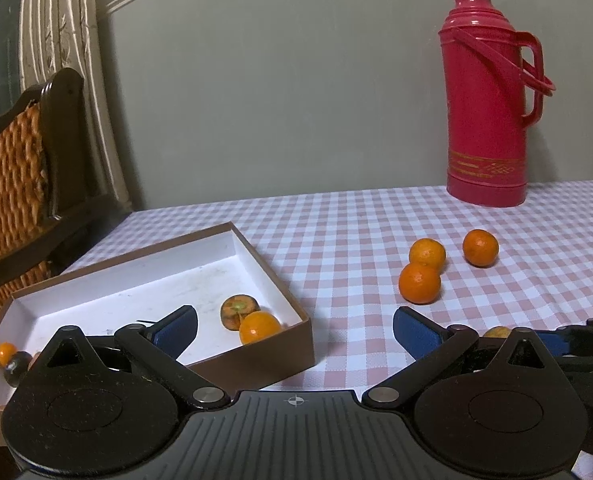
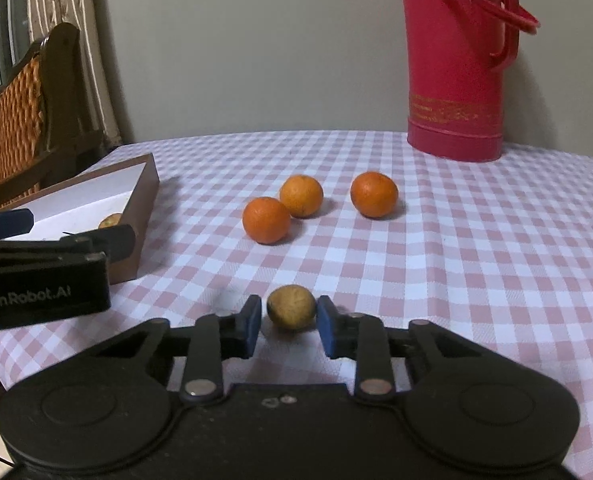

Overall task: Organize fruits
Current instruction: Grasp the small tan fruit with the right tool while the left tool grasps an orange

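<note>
A dull yellowish fruit [image 2: 291, 306] lies on the checked tablecloth [image 2: 476, 264] between the fingers of the right gripper [image 2: 289, 325], which look barely short of touching it, probably about to pinch it for the box [image 1: 256, 354]. Three oranges [image 2: 266, 219] wait beyond it, towards the red flask [image 2: 456, 60]. Only the left view shows fruit already in the box, where the left gripper [image 1: 294, 330] hovers, spread wide and holding nothing.
</note>
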`<state>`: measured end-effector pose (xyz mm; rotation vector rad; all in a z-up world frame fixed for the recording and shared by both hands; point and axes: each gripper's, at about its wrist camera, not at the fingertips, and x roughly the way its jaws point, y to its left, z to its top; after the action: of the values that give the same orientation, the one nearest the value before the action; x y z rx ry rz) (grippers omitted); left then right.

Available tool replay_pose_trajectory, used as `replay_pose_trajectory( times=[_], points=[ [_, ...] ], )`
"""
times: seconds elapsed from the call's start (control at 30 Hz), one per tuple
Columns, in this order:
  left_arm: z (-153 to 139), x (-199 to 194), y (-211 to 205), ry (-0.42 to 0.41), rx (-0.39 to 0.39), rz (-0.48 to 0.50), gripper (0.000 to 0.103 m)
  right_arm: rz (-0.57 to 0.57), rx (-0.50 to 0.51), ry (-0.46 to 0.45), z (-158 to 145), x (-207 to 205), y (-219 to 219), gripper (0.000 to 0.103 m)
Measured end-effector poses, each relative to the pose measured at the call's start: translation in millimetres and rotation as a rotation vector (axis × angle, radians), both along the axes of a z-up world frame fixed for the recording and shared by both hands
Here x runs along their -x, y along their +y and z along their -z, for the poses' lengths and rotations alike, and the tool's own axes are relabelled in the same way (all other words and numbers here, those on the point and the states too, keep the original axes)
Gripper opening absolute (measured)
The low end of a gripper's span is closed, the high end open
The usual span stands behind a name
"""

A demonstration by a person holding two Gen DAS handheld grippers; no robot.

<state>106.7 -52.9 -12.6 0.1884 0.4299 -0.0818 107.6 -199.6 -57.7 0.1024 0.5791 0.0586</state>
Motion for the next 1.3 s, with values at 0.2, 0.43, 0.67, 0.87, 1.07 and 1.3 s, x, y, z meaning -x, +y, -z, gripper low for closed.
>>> replay_pose_trajectory(
  times=[0.2, 0.43, 0.67, 0.87, 1.07, 1.3],
  points=[
    [1.9, 0.2, -8.4, 0.004, -0.006, 0.021, 0.103, 0.032, -0.015, -0.014, -1.3, 0.0, -9.2, 0.019],
    [4.4, -0.9, -24.2, 0.009, -0.010, 0.062, 0.103, 0.131, -0.015, -0.017, -4.7, -1.5, -36.6, 0.019],
    [7.8, -6.4, -42.0, 0.017, -0.012, 0.087, 0.103, 0.185, 0.012, -0.020, -2.8, -2.4, -52.1, 0.019],
    [12.9, -13.2, -56.8, 0.033, -0.010, 0.108, 0.103, 0.208, -0.007, -0.018, -2.2, -1.6, -63.4, 0.019],
    [17.7, -23.3, -70.3, 0.051, -0.001, 0.125, 0.103, 0.235, -0.033, -0.018, -2.2, 1.8, -74.2, 0.019],
    [22.3, -43.9, -79.8, 0.089, 0.021, 0.125, 0.086, 0.254, -0.051, -0.031, -4.7, 4.8, -82.3, 0.019]
  ],
)
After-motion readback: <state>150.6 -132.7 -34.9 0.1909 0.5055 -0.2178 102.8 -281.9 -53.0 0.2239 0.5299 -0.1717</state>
